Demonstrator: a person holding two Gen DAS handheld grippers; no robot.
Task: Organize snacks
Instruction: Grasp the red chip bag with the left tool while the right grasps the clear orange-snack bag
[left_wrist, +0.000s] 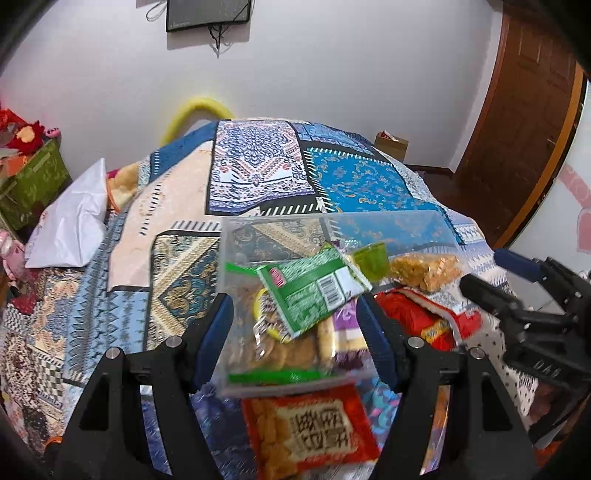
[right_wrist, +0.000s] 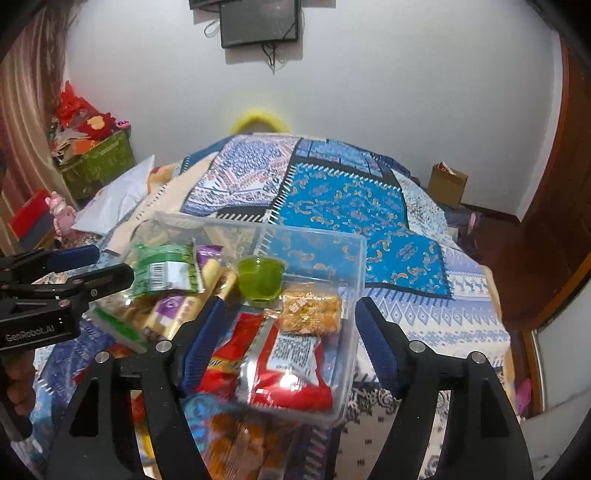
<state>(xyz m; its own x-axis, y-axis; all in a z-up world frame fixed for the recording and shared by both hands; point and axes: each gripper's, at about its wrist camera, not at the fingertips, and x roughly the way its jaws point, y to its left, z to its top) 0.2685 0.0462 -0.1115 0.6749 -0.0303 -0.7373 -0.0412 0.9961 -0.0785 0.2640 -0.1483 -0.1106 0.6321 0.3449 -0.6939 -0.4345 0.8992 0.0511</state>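
Observation:
A clear plastic box (right_wrist: 347, 258) sits on the patterned bedspread, filled with snacks: a green packet (left_wrist: 317, 288), a green jelly cup (right_wrist: 260, 275), an orange crispy bar (right_wrist: 312, 312), a red packet (right_wrist: 284, 365) and biscuits (left_wrist: 284, 354). The box (left_wrist: 236, 236) also shows in the left wrist view. My left gripper (left_wrist: 295, 332) is open, its fingers on either side of the box's left part. My right gripper (right_wrist: 288, 332) is open around the box's right part. A red-and-orange snack packet (left_wrist: 310, 432) lies outside the box, in front of it.
The bed with the patchwork cover (right_wrist: 343, 199) fills the middle. A white pillow (left_wrist: 70, 225) lies at its left. Green boxes with red toys (right_wrist: 99, 155) stand at the left wall. A cardboard box (right_wrist: 447, 182) and a brown door (left_wrist: 524, 110) are at the right.

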